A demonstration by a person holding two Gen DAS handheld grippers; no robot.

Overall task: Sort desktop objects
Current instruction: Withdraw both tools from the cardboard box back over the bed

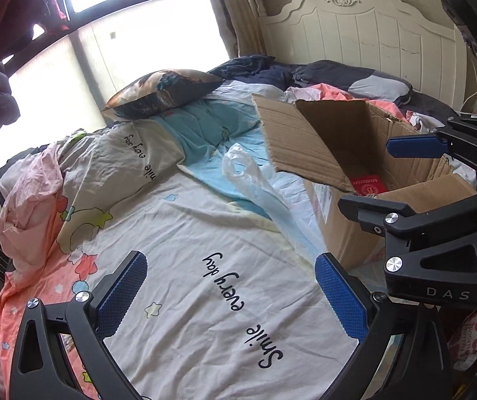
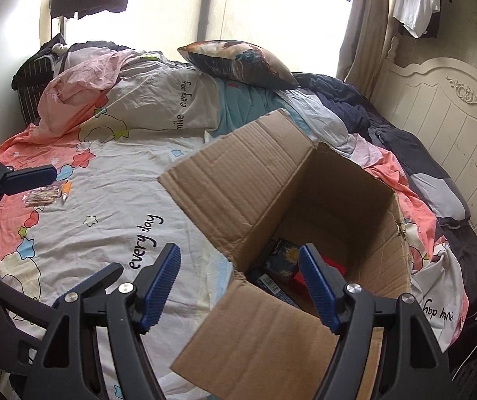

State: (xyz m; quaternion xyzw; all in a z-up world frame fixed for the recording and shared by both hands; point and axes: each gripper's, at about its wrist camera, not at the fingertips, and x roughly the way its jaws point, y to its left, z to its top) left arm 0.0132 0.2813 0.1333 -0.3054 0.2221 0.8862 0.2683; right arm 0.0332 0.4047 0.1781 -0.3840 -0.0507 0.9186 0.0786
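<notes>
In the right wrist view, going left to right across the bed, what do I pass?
Left gripper's blue finger → packet of small sticks → orange tube → open cardboard box → white headboard.

Both grippers (image 1: 230, 295) (image 2: 240, 288) — agape, empty

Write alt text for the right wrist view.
An open, empty tool hangs over an open cardboard box on a bed, with a red item and dark packets inside. Left on the quilt lie a small packet and an orange tube.
</notes>
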